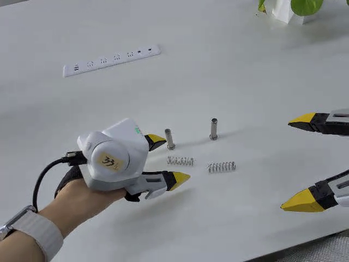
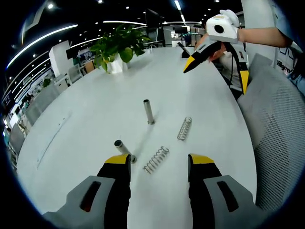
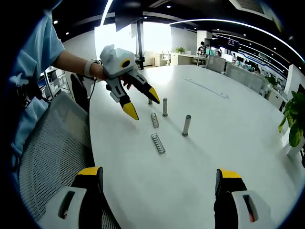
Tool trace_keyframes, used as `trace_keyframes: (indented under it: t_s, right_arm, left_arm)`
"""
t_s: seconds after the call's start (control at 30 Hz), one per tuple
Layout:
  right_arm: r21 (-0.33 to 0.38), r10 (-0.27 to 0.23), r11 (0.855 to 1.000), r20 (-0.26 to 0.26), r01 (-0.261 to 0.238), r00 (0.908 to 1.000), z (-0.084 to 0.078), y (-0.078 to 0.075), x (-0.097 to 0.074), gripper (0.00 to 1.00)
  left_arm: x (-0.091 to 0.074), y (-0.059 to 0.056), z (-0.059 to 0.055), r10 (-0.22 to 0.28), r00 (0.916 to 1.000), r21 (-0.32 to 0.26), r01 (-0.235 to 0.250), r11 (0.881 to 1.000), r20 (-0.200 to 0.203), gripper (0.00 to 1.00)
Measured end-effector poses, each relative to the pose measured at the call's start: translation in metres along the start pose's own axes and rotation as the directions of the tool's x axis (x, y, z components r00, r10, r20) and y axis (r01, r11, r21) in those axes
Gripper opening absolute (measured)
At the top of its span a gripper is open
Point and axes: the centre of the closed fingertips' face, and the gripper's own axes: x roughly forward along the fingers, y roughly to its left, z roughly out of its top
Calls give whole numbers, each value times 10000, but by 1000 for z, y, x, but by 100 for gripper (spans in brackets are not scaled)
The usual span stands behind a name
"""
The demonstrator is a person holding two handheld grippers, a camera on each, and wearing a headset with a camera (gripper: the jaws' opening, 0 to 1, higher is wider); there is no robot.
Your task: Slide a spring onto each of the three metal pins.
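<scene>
One spring lay flat on the table before the near pin, another spring before the far pin, both pins upright. The left gripper was spread, empty, beside them; the right gripper gaped wide, well apart.

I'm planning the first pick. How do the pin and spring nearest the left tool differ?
The pin stands upright; the spring lies flat on its side. The pin is a smooth solid rod with a flared foot; the spring is an open wire coil. The pin sits beside one jaw tip of the left tool; the spring lies between its open jaws. Both are grey metal, rest on the white table, and are ungripped.
</scene>
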Motion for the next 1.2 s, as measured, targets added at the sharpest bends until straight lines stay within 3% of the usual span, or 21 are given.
trace_keyframes:
  t_s: [0.13, 0.3, 0.43, 0.57, 0.93, 1.2]
  right_arm:
    - [74, -13, 10000, 6, 13, 10000, -2, 0, 0, 98]
    - [244, 13, 9997, 32, -14, 10000, -7, 1, 0, 97]
    - [395, 18, 9992, 78, -21, 10000, -9, 3, 0, 97]
    - [466, 9, 9989, 99, -14, 10000, -10, 4, -1, 97]
    - [578, 3, 9983, 92, -9, 10000, -12, 6, -2, 97]
    - [592, 77, 9982, 164, -86, 9998, -9, 8, 1, 97]
  left_arm:
    - [5, 3, -4, -72, 9994, -39, 71, 10000, -353, 41]
    - [10, 5, -9, -106, 9967, 369, 136, 9992, -799, 30]
    - [15, 5, -16, -116, 9910, 754, 219, 9969, -1333, 27]
    - [20, 2, -22, -372, 9842, 424, 452, 9981, -1733, 26]
    - [24, 6, -24, -419, 9775, 270, 485, 9985, -2069, 18]
    - [22, 2, -31, -605, 9698, -19, 618, 9981, -2364, 14]
